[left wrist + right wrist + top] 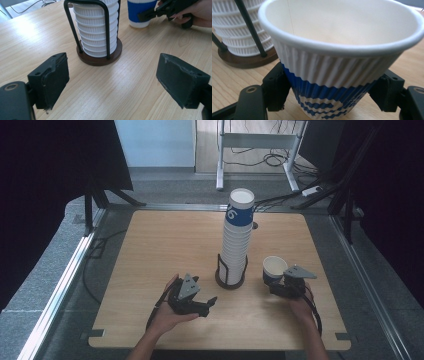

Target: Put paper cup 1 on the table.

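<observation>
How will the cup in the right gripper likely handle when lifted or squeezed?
Probably light: the cup looks like empty paper. Its thin wall may dent under the right gripper clamped low on it. The ribbed sleeve likely resists slipping. Tall and narrow-based, it could tip if nudged.

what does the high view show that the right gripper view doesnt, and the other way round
The high view alone takes in the whole wooden table, the full height of the cup stack, the left gripper with open jaws and nothing between them, both forearms, and the floor with a desk frame behind.

The right gripper view alone gives the close detail: the loose cup has a ribbed white wall with a blue band, looks bare inside, and the right gripper presses on both sides of its lower part.

Both show that cup, the stack in its black wire holder on a round base, and the tabletop.
</observation>
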Available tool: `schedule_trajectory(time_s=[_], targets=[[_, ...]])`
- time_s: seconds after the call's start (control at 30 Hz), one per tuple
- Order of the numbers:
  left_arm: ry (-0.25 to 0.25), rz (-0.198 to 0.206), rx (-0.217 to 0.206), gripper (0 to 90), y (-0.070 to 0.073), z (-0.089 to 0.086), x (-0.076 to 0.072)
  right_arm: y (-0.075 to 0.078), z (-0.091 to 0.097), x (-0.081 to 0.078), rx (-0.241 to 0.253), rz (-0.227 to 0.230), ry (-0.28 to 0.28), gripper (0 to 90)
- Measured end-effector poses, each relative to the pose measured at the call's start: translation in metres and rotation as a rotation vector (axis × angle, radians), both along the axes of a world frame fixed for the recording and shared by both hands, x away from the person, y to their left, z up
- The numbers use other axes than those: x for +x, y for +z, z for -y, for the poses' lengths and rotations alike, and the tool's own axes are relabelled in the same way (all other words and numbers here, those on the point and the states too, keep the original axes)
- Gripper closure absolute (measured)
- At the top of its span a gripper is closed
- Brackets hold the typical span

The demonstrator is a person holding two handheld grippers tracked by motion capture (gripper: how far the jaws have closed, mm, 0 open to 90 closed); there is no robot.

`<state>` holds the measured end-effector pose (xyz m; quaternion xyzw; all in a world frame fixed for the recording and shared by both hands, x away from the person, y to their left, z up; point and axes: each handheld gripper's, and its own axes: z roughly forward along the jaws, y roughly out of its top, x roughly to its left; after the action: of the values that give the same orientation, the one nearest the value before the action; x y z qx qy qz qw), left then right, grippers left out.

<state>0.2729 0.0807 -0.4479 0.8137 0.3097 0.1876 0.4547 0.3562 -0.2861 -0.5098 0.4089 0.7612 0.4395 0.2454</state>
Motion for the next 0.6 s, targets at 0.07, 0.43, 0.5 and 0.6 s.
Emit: schedule_trajectory(time_s=[0.07, 0.43, 0.5, 0.6], targets=[[-0.001, 0.000, 0.000, 11.4, 0.0000, 0.0001, -0.0001, -0.0017, -0.0015, 0.0007, -0.003, -0.009, 0.004, 26.1], [-0.016, -0.002, 0.012, 11.4, -0.0009, 0.0021, -0.0009, -0.0033, -0.0078, 0.0010, -0.014, -0.023, 0.032, 25.6], [-0.019, -0.003, 0.015, 11.4, -0.0010, 0.0022, -0.0009, -0.0035, -0.0084, 0.0008, -0.020, -0.020, 0.031, 25.0], [-0.022, -0.003, 0.019, 11.4, -0.0012, 0.0029, -0.0015, -0.0036, -0.0099, -0.0005, -0.041, -0.016, 0.015, 22.5]])
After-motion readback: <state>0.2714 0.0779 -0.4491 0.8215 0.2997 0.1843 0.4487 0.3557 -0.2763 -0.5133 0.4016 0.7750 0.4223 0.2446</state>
